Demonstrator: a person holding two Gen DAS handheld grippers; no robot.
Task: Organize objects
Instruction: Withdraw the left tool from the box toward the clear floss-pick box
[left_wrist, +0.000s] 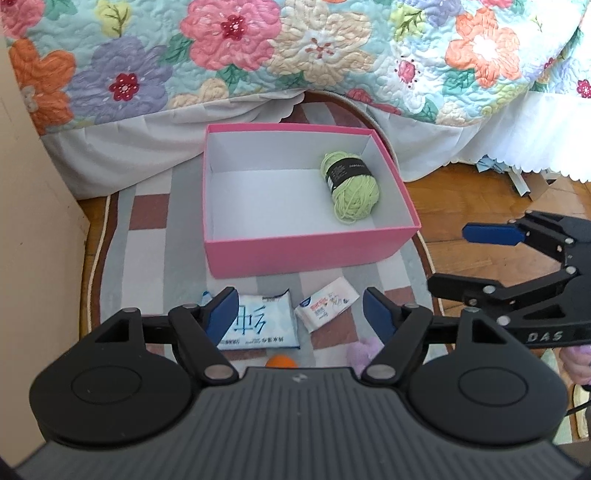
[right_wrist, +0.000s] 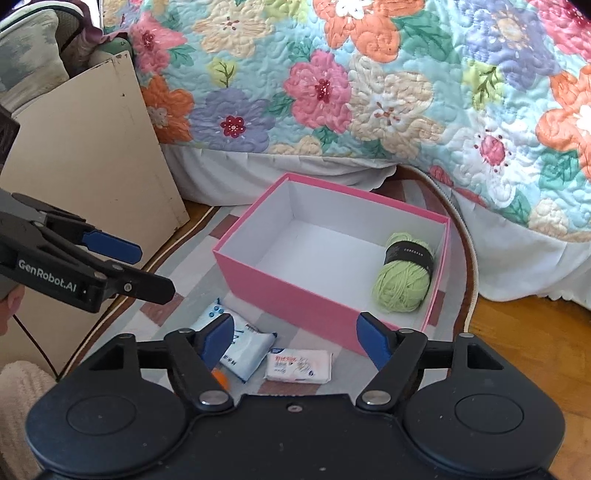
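Note:
A pink box (left_wrist: 306, 247) with a white inside stands on the rug; it also shows in the right wrist view (right_wrist: 288, 291). A green yarn ball (left_wrist: 349, 186) (right_wrist: 404, 273) lies in its right end. In front of the box lie a blue-and-white tissue pack (left_wrist: 258, 321) (right_wrist: 245, 349), a small white tissue pack (left_wrist: 327, 304) (right_wrist: 299, 365), an orange ball (left_wrist: 281, 361) (right_wrist: 220, 378) and a purple plush item (left_wrist: 364, 349). My left gripper (left_wrist: 301, 315) is open and empty above the packs. My right gripper (right_wrist: 295, 341) is open and empty, also seen at the right of the left wrist view (left_wrist: 454, 258).
A checked rug (left_wrist: 147, 258) covers a wooden floor (left_wrist: 480, 199). A bed with a floral quilt (left_wrist: 295, 48) rises behind the box. A beige cabinet (right_wrist: 92, 155) stands at the left. Clutter (left_wrist: 517, 177) lies under the bed skirt at the right.

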